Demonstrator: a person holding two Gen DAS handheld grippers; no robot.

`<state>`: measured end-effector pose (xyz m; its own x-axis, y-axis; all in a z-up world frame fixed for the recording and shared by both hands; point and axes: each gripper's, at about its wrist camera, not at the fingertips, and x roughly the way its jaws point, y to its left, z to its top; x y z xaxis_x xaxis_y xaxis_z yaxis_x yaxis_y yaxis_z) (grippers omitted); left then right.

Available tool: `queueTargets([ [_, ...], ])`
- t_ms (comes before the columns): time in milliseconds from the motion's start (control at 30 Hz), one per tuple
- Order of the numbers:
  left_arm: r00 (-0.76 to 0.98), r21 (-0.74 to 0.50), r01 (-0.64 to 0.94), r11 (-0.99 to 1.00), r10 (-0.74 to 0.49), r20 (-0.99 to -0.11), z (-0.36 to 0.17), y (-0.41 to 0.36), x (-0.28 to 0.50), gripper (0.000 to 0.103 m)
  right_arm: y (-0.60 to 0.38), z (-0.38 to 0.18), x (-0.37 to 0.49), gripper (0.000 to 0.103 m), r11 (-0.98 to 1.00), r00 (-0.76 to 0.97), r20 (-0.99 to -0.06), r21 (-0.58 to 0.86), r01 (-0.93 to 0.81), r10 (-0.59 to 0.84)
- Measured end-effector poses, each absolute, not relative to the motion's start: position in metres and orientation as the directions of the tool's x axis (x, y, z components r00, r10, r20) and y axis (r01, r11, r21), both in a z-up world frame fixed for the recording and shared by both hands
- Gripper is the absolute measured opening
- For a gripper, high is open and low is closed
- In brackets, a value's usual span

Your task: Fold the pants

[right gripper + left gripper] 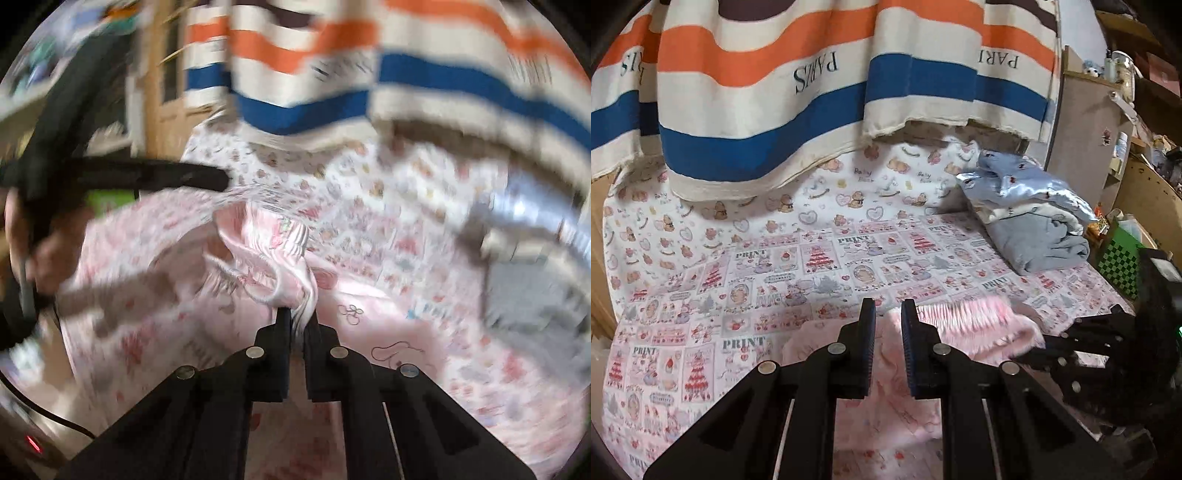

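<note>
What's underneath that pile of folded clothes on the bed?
The pile of folded blue and grey clothes rests on the pink cartoon-print bedsheet. Whatever lies beneath the pile itself is covered.

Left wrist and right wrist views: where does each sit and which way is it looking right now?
Left wrist: on the left tongs, angled down over pink pants at the bed and striped curtain; right tongs show at right.
Right wrist: on the right tongs, shut on the pants' waistband; blurred; left tongs and a hand at left.
Shared: pants, bed, curtain, folded clothes.

"PARIS" on curtain (812, 74); "PRINT" on bedsheet (701, 295)
</note>
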<state>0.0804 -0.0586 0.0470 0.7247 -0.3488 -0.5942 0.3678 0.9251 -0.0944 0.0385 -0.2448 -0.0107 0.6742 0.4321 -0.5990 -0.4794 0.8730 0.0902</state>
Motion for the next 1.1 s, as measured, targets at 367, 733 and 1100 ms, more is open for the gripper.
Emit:
queueTargets([
  [367,0.606,-0.100,0.439,0.893,-0.376,-0.701,0.009,-0.043,0.065,0.031,-0.268,-0.032,0.070,0.006,0.895,0.651,-0.622,0.222,-0.386,0.435],
  [733,0.509,-0.152,0.473,0.868,-0.411,-0.756,-0.022,-0.042,0.063,0.022,-0.278,-0.020,0.058,0.008,0.862,0.589,-0.642,0.258,-0.437,0.491],
  [1100,0.557,-0.114,0.476,0.872,-0.399,-0.729,-0.022,-0.044,0.059,0.003,-0.281,-0.019,0.003,0.047,0.856,0.607,-0.664,0.100,-0.507,0.437],
])
